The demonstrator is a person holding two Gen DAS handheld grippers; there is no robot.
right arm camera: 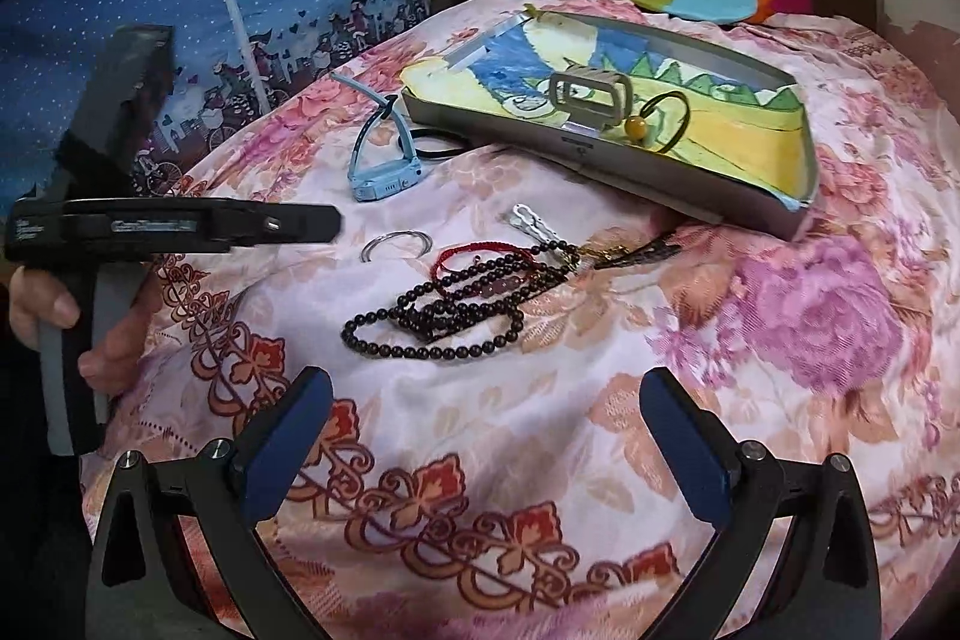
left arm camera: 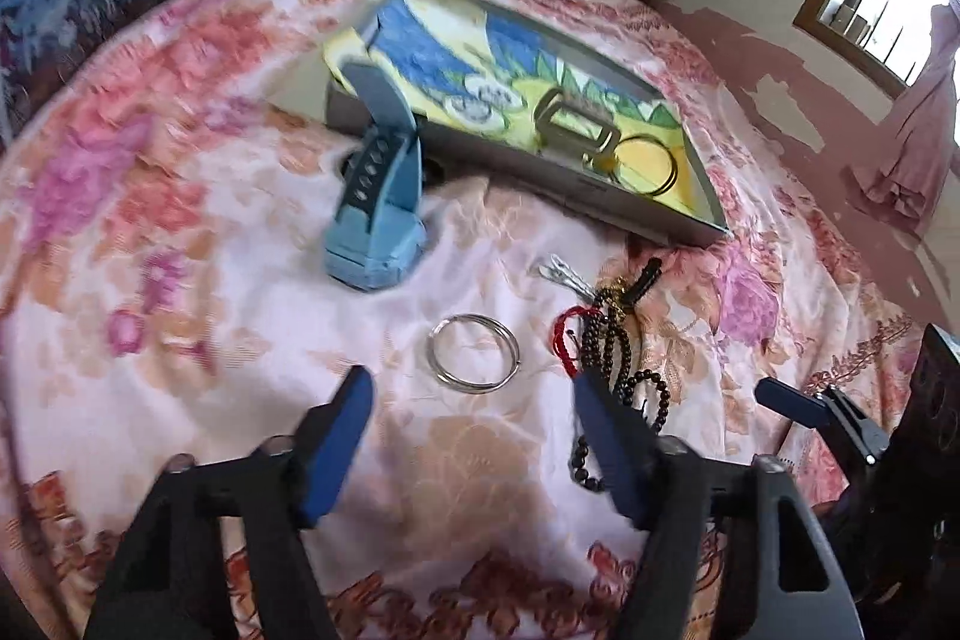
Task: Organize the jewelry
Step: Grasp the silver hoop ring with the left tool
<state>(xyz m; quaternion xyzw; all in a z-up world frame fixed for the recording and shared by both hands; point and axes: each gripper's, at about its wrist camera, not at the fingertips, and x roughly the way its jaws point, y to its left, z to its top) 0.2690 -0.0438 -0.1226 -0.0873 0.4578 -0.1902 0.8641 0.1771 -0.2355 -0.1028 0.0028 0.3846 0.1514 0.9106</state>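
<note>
Just ahead of the left claw (left arm camera: 471, 436), which was spread wide and empty, lay the silver ring (left arm camera: 474, 352) on the bed (left arm camera: 180, 220); thin, stiff, probably slippery, best pinched across its rim.

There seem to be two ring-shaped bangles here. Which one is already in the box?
The gold-coloured bangle, the one with a yellow bead, lies inside the tin box. The silver bangle is out on the bedspread, just ahead of the left gripper.

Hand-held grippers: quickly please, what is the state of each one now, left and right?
Left hand-held gripper: open, holding nothing, silver ring just ahead.
Right hand-held gripper: open, holding nothing.
</note>
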